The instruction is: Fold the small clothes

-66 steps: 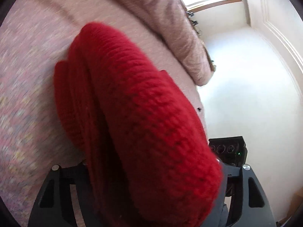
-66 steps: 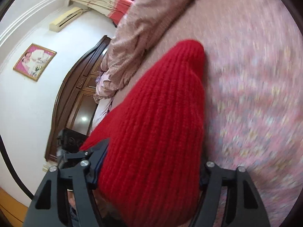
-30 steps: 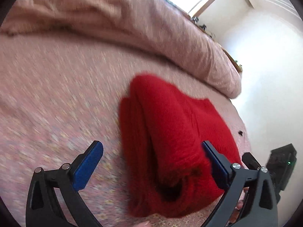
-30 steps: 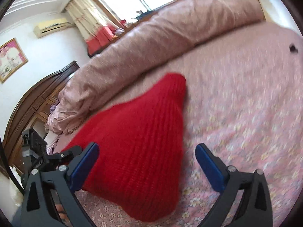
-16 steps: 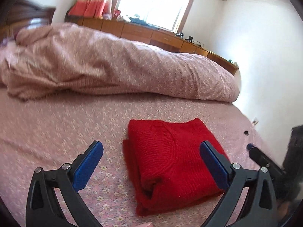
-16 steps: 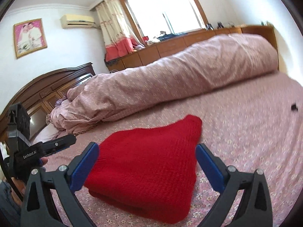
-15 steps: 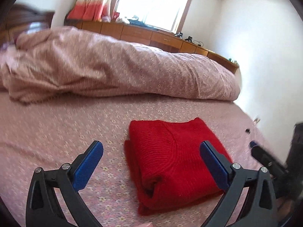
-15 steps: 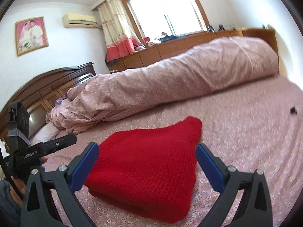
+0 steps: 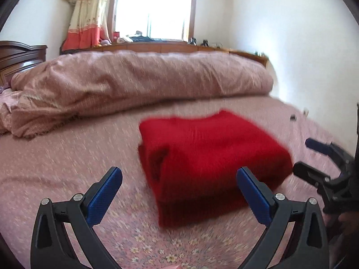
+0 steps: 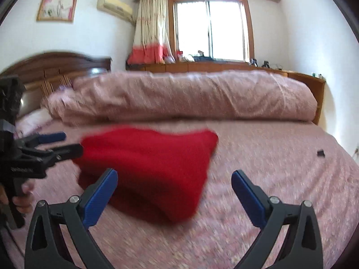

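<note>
Both claws hang spread apart over my bed, gripping nothing. From the left wrist I see the left gripper with its blue pads wide, and the folded red sweater lying flat on the flowered sheet just ahead of it, reaching between and beyond the fingertips without touching them. From the right wrist, the right gripper is equally wide; the sweater sits ahead and to its left. A rolled pink duvet lies behind. Frames are motion-blurred.
</note>
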{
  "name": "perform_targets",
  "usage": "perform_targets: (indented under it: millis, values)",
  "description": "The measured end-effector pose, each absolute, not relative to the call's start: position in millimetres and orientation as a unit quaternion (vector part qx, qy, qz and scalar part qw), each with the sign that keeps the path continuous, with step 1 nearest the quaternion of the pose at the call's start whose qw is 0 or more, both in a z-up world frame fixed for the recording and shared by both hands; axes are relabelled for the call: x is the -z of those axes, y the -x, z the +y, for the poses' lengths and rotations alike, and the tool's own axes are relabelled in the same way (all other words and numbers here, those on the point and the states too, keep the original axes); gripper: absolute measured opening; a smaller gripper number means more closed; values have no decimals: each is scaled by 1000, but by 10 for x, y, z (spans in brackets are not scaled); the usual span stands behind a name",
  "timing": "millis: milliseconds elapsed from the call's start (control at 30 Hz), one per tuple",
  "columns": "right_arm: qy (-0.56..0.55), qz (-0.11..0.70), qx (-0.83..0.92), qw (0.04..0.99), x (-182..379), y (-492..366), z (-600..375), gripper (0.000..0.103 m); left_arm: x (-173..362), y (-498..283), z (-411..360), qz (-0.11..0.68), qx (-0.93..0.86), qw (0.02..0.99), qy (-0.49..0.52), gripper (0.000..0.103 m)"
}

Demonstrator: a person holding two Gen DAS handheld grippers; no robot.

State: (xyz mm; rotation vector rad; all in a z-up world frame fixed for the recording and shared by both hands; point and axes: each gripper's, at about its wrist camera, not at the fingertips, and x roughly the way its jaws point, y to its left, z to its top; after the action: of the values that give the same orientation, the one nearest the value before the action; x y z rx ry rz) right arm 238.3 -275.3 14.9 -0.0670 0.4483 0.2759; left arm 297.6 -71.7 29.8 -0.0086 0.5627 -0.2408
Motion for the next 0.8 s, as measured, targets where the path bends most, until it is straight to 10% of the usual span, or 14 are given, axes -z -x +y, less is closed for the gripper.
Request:
perform_targets:
  millis: [800]
  values:
    - [48,255,-123,958,51,-2425,-2752,103,-22,-3063,-763,325,118,938,7,99]
